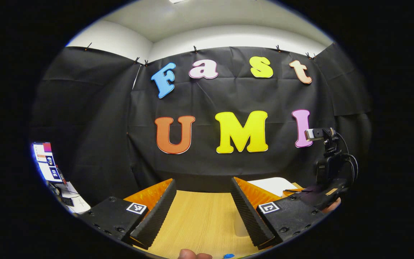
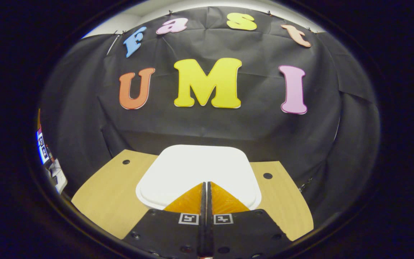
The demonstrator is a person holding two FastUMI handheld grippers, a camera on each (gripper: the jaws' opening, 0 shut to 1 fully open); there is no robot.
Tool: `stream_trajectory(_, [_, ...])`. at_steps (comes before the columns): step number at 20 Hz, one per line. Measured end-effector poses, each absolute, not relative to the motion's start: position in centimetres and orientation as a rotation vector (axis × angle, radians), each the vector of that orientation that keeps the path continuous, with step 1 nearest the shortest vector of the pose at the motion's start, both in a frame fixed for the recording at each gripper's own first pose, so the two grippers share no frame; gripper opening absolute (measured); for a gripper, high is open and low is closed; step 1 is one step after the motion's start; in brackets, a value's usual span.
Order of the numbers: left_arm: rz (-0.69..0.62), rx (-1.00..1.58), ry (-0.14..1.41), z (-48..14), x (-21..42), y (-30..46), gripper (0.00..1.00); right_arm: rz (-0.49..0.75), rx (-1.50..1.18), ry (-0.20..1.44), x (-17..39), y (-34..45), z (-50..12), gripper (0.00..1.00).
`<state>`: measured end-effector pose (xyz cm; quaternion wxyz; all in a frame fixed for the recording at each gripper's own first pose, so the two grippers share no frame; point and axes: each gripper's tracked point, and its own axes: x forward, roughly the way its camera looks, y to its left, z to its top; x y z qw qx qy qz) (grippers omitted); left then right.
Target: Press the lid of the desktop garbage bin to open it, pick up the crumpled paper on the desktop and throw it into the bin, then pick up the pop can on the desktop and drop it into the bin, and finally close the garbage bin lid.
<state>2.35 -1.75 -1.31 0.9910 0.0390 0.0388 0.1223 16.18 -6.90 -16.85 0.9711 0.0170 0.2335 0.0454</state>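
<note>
The garbage bin's white lid (image 2: pixel 196 169) lies flat and closed in the right gripper view, on the wooden desktop (image 2: pixel 102 194). My right gripper (image 2: pixel 205 184) is shut with nothing between its fingers, and its tips sit over the near edge of the lid; I cannot tell if they touch it. In the left gripper view my left gripper (image 1: pixel 203 183) stands open above bare wood (image 1: pixel 199 219), nothing between its fingers. A corner of the white lid (image 1: pixel 273 184) shows behind its right finger, with the right gripper (image 1: pixel 327 190) and the hand holding it over that spot.
A screen and papers (image 1: pixel 49 165) stand off the table's left side. Two dark holes (image 2: pixel 125 162) (image 2: pixel 267 176) mark the desktop on either side of the bin. The black cloth wall closes the back and sides. A fingertip (image 1: pixel 192 254) shows at the bottom edge.
</note>
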Motion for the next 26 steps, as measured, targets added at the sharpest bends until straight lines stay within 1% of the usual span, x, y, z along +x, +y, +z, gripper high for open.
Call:
stream_trajectory(5, [0.242,0.053,0.099,-2.2,2.3,-2.0,0.96,0.107,0.083,0.527,15.9,-7.0,-18.0,0.01])
stream_trajectory(7, [0.238,0.052,0.104,-2.5,2.4,-2.0,0.97,0.105,0.087,0.5,16.0,-7.1,-17.1,0.01])
stream_trajectory(9, [0.231,0.051,0.109,-2.6,2.5,-2.1,0.97,0.077,0.058,0.462,15.9,-7.8,-15.5,0.01])
stream_trajectory(10, [0.227,0.048,0.111,-2.7,2.5,-2.1,0.97,0.082,0.056,0.429,16.1,-7.6,-14.4,0.24])
stream_trajectory(11, [0.224,0.045,0.112,-2.9,2.5,-2.1,0.97,0.081,0.049,0.385,15.9,-7.8,-13.0,0.41])
stream_trajectory(13, [0.214,0.04,0.116,-3.2,2.6,-2.1,0.97,0.08,0.024,0.273,15.6,-8.1,-9.2,0.62])
stream_trajectory(14, [0.21,0.038,0.118,-3.3,2.7,-2.0,0.97,0.085,0.011,0.226,15.5,-8.1,-7.7,0.84])
stream_trajectory(15, [0.204,0.035,0.121,-3.6,2.7,-2.1,0.97,0.092,0.004,0.2,15.3,-7.9,-7.3,0.92])
stream_trajectory(16, [0.198,0.03,0.125,-3.9,2.7,-2.1,0.97,0.095,0.005,0.192,15.1,-7.8,-6.8,0.98])
stream_trajectory(18, [0.183,0.025,0.133,-4.4,2.6,-2.3,0.97,0.09,0.018,0.185,14.5,-8.2,-6.9,0.98])
stream_trajectory(19, [0.173,0.024,0.135,-4.8,2.7,-2.5,0.97,0.08,0.022,0.178,14.1,-8.6,-6.8,0.95])
stream_trajectory(20, [0.161,0.023,0.144,-5.2,2.7,-2.7,0.97,0.077,0.031,0.173,13.5,-8.9,-6.7,0.96])
stream_trajectory(21, [0.148,0.021,0.155,-6.0,2.5,-2.9,0.97,0.073,0.037,0.173,13.0,-9.2,-6.8,0.96])
stream_trajectory(22, [0.136,0.018,0.173,-6.8,2.3,-3.1,0.97,0.066,0.04,0.176,12.4,-9.7,-7.1,0.98])
stream_trajectory(24, [0.119,0.01,0.217,-9.1,2.0,-3.4,0.97,0.043,0.046,0.196,11.1,-10.8,-8.0,0.98])
stream_trajectory(25, [0.109,0.008,0.246,-10.4,1.6,-3.7,0.97,0.033,0.052,0.211,10.2,-11.2,-8.7,0.95])
stream_trajectory(26, [0.098,0.007,0.277,-11.8,1.1,-4.1,0.97,0.022,0.056,0.227,9.3,-11.6,-9.5,0.95])
